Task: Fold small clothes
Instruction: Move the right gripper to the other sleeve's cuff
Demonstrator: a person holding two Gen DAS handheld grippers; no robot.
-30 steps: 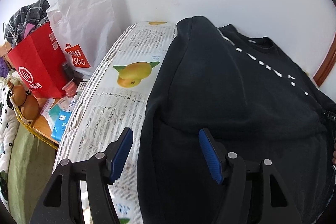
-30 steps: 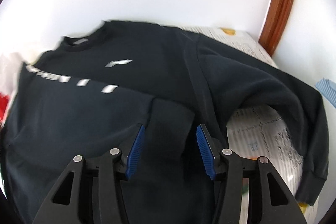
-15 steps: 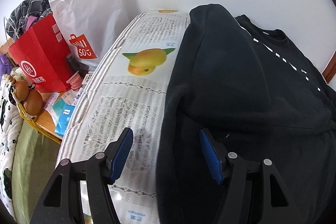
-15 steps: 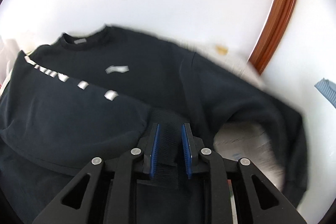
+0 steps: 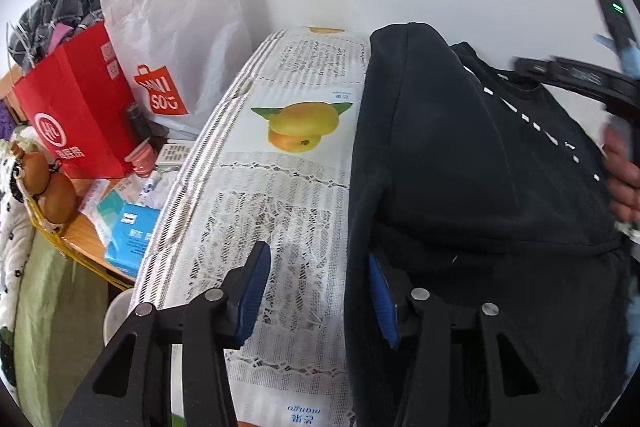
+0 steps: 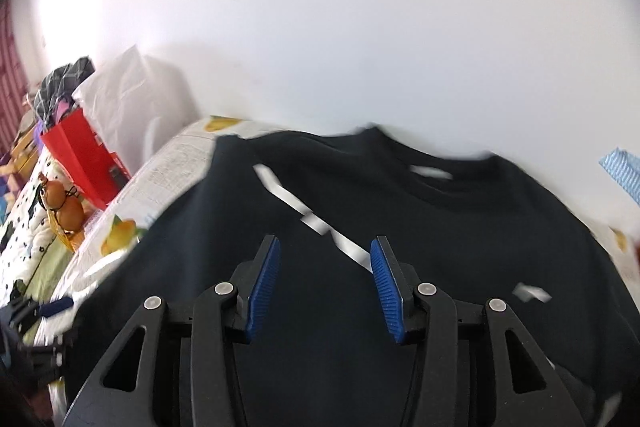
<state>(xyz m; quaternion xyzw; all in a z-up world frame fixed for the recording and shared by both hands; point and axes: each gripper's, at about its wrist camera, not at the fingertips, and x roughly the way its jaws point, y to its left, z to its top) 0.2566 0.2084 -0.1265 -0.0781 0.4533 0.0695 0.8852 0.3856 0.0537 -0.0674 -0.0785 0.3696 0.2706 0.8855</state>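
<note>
Fingers on our right gripper are spread wide again with nothing between them, whereas half a second back they were pinched on a strip of the black long-sleeved sweatshirt with white dashes, so we read that as the sleeve having been carried across and let go on the chest. Our left gripper hasn't changed, both blue pads apart, straddling the sweatshirt's left edge over the white lace tablecloth with the mango print without gripping it. The sweatshirt lies spread on that cloth, left side already doubled over, so the next fold is probably the hem up toward the collar. Hard to say much more: the right wrist view is badly smeared, we can't see where the dropped sleeve ended up, and the left gripper's right pad is half buried behind dark fabric. Stuff by the red paper bag is just clutter.
</note>
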